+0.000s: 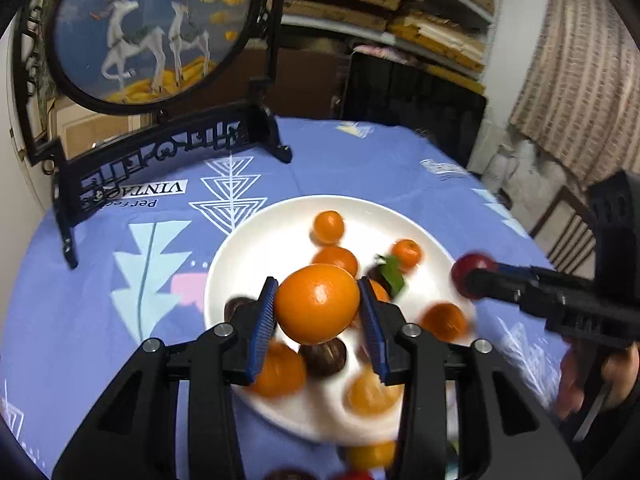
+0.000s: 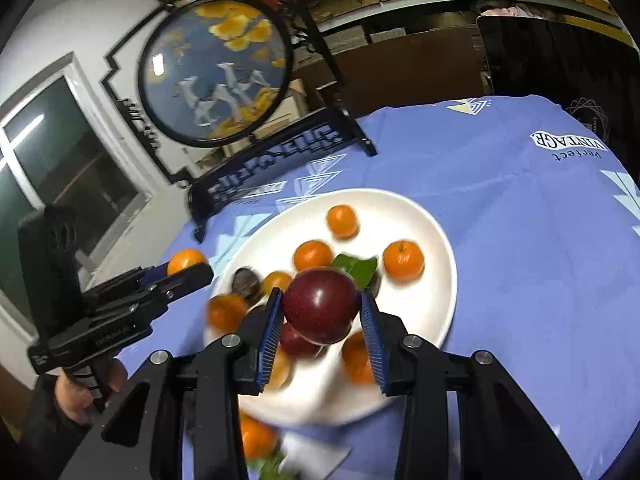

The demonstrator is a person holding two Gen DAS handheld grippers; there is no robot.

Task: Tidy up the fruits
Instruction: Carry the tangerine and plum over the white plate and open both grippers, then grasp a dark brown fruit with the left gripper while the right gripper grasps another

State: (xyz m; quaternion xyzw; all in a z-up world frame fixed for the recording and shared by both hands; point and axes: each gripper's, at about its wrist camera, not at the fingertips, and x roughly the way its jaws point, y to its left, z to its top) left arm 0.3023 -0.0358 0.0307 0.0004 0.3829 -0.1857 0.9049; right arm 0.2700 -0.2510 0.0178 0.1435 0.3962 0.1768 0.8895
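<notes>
Left gripper (image 1: 318,304): blue ribbed pads closed on a large orange (image 1: 317,302), smooth and glossy, held clear above the plate. Right gripper (image 2: 320,306): same ribbed pads clamped on a dark red plum (image 2: 320,304), round and shiny, also raised above the plate.

White plate (image 2: 432,292): round, glazed, shallow rim. Holds several small oranges (image 2: 403,261), dark brown round fruit (image 1: 323,355) and a green leaf (image 2: 354,266); its far half lies mostly bare. More fruit lies blurred on the cloth at the plate's near edge.

Tablecloth (image 1: 360,160): lavender-blue fabric with white and pale printed shapes and lettering; open cloth beyond and right of the plate.

Round framed screen (image 1: 152,28): black fretwork stand, painted deer panel, upright at the table's far left edge.

Shelves (image 1: 400,12) of stacked flat boxes behind the table.
</notes>
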